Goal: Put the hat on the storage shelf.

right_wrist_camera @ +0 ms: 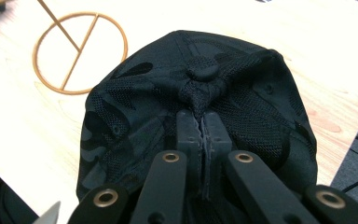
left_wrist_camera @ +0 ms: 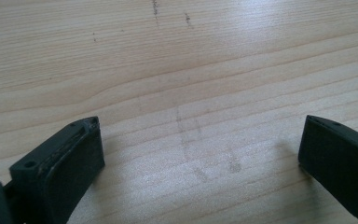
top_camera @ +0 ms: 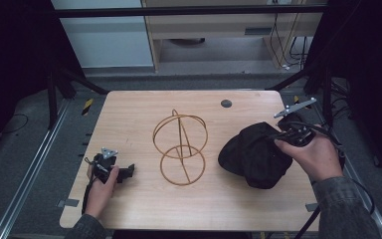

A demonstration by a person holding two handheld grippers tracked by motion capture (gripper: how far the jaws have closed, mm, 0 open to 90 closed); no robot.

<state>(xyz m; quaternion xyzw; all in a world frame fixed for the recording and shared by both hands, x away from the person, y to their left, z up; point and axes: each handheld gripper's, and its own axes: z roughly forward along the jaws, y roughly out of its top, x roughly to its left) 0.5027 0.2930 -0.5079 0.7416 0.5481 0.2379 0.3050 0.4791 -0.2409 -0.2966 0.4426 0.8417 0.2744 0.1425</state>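
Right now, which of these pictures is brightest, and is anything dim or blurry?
Left gripper view: brightest, with soft glare on the wooden table; the near jaws look slightly soft. High view: dim, with dark surroundings, so the black cap loses detail. Right gripper view: the cap's mesh is sharp; the wire stand is slightly soft.

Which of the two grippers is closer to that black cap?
Right. The right gripper is pinching the black cap near its top button. The left gripper rests open on the table, beyond the wire stand.
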